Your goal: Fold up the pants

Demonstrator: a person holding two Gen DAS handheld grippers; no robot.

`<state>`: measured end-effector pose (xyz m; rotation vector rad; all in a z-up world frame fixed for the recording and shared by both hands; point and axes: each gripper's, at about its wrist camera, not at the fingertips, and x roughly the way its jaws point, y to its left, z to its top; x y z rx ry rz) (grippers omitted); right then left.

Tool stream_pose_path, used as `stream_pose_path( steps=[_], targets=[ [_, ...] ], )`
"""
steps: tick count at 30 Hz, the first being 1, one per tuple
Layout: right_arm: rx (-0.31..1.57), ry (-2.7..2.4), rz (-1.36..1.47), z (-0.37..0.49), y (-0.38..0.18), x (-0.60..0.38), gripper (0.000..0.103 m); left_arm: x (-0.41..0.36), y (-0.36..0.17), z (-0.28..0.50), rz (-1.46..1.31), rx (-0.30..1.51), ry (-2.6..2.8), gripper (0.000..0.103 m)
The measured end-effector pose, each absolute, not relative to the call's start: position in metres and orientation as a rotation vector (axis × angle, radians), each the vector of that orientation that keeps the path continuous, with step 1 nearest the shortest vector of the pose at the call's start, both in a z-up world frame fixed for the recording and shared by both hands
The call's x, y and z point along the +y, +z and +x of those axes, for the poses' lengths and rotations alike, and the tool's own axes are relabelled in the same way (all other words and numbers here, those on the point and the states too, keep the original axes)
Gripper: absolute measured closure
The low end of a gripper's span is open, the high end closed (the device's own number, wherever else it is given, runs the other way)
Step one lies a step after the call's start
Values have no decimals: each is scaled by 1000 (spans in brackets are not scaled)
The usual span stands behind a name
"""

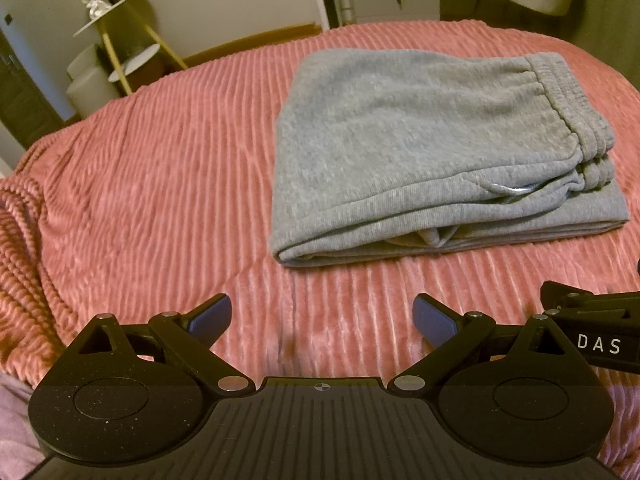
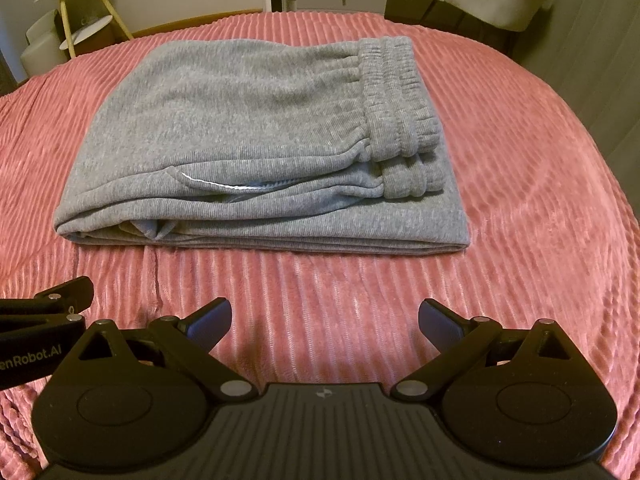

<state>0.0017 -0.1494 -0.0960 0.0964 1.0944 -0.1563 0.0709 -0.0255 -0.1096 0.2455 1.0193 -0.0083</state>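
The left tongs [image 1: 322, 318] are released, fingers spread wide with nothing between them, held low over the pink ribbed blanket [image 1: 160, 184]. The right tongs [image 2: 325, 322] are likewise spread and empty, just beside the left ones (each shows at the edge of the other's view). The grey pants [image 2: 256, 148] lie folded into a thick flat bundle on the blanket, ahead of both tongs and apart from them: straight ahead of the right pair, ahead and to the right of the left. The waistband [image 2: 396, 96] sits on top at the bundle's right end. A tiered yellow stand [image 1: 120, 36] is beyond the bed, far left.
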Motion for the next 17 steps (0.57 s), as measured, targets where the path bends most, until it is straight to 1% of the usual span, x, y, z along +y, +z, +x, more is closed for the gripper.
stream_pose_path(
  steps=[17],
  targets=[
    [1089, -159, 93, 1, -95, -148, 3, -28, -111, 68, 264, 1007, -15, 3]
  ],
)
